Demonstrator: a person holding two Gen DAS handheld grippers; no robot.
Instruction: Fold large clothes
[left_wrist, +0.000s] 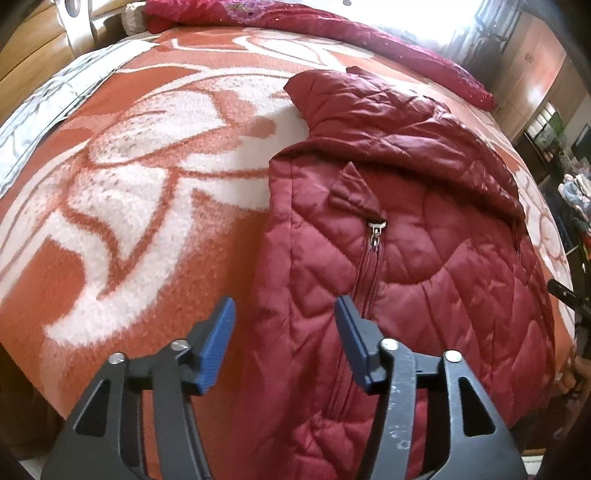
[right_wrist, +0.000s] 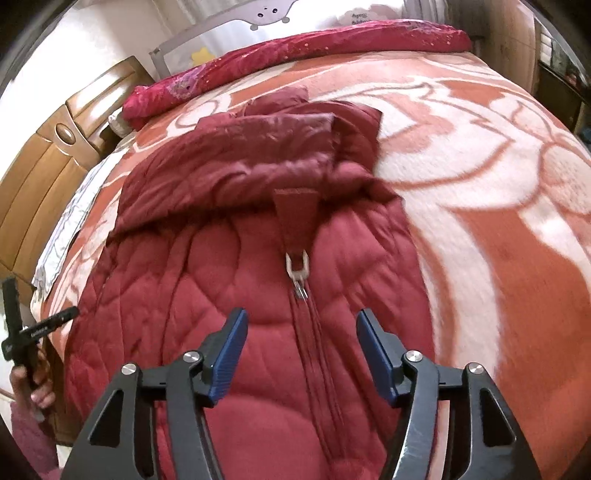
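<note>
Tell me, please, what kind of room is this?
Most likely a home bedroom: the quilted red jacket lies on a bed with an orange-and-white blanket, a wooden headboard and a folded red quilt.

The right gripper (right_wrist: 301, 350) hangs with its blue-padded jaws wide apart and empty above the quilted dark red jacket (right_wrist: 229, 258), which lies zipped on the orange-and-white blanket (right_wrist: 498, 206), its zipper pull (right_wrist: 297, 267) just beyond the fingertips, a crimson quilt (right_wrist: 295, 62) at the far edge.
</note>
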